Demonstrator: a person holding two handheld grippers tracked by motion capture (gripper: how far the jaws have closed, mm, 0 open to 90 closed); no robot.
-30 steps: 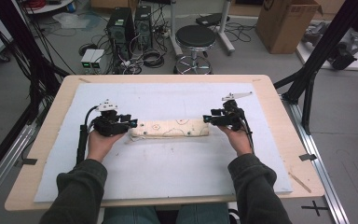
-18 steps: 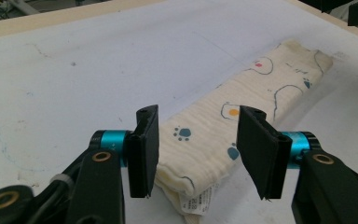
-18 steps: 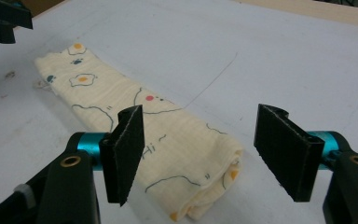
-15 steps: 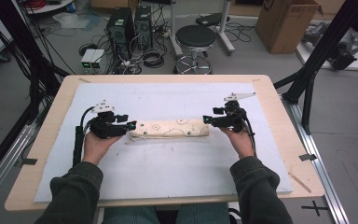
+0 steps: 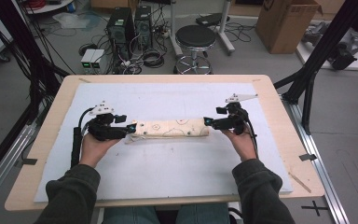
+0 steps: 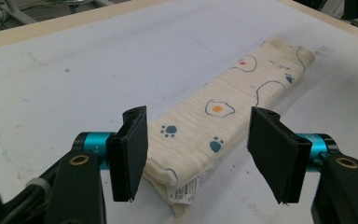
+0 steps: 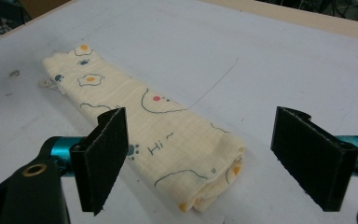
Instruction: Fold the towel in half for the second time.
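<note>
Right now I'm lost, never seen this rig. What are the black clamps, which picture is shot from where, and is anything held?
No robot here: a person holds a two-fingered clamp tool in each hand. The high view looks down on the table from above the person. The left gripper and the right gripper sit at either end of a folded cream cloth printed with eggs and paw marks. The other two pictures come from cameras riding on the tools, looking along their black fingers. Both sets of fingers have just been opening; each stands wide, with an end of the cloth between them but not pressed. So nothing is held; the cloth lies on the pale sheet.
</note>
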